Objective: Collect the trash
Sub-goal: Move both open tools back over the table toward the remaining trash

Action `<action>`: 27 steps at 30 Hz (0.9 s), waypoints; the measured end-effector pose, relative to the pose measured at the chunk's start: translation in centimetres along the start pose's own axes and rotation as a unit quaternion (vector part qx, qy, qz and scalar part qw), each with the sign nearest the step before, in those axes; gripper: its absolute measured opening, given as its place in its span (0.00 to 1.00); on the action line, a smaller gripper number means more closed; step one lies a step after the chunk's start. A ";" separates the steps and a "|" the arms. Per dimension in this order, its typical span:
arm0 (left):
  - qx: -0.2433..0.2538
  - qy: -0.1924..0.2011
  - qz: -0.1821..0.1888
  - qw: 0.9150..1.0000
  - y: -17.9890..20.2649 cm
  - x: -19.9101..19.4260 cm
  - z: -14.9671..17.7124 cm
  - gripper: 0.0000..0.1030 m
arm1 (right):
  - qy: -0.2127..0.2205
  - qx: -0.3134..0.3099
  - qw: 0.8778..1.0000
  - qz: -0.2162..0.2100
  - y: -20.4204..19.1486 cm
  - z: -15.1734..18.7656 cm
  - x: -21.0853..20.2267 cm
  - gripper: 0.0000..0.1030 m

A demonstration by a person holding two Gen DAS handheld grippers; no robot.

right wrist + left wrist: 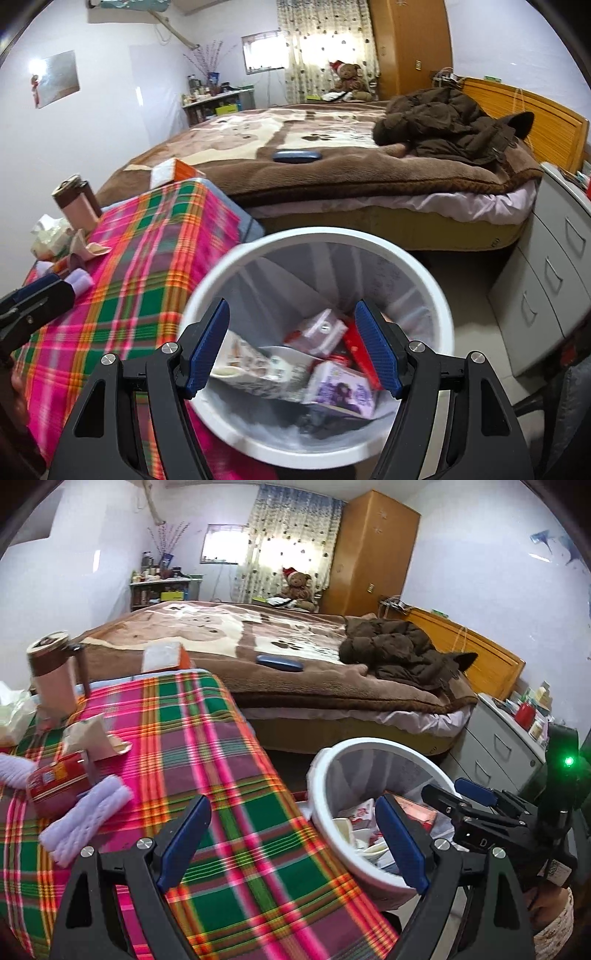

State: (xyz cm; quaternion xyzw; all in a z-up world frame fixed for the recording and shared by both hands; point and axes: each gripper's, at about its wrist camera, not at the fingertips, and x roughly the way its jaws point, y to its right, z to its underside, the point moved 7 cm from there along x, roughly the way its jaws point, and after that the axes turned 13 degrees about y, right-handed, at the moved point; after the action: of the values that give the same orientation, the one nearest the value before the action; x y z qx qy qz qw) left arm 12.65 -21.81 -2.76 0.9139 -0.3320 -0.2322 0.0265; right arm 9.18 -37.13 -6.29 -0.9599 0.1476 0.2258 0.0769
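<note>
From the left camera, I see my left gripper [291, 834] spread wide with nothing in it, over the edge of the plaid cloth [221, 775]. The white bin [321, 812] stands just beside the table.

From the right camera, my right gripper [291, 347] is wide and empty too, above the bin [436, 302]. Cartons [258, 365] lie inside.

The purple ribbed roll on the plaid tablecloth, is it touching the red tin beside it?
Cannot tell. In the left wrist view the purple ribbed roll lies right against the red tin, but blur hides any gap.
</note>
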 end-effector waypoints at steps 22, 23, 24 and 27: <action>-0.059 0.031 -0.162 0.985 -17.1 -8.0 1.1 0.89 | -0.025 -0.022 0.991 -0.126 -13.2 1.0 2.2 0.70; -0.060 0.034 -0.171 0.983 -17.8 -8.4 1.2 0.89 | -0.030 -0.026 0.991 -0.129 -13.9 1.2 2.4 0.70; -0.059 0.036 -0.180 0.981 -18.4 -8.7 1.2 0.89 | -0.032 -0.027 0.991 -0.131 -14.3 1.3 2.5 0.70; -0.070 0.033 -0.193 0.978 -20.4 -9.6 1.6 0.89 | -0.044 -0.029 0.988 -0.144 -16.1 1.8 2.8 0.70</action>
State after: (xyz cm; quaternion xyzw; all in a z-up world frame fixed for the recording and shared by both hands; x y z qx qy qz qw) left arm 17.58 0.16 -4.43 0.9639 -0.1312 -0.2248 0.0558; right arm 16.01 -22.28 -7.84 -0.9619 -0.0022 0.2590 0.0873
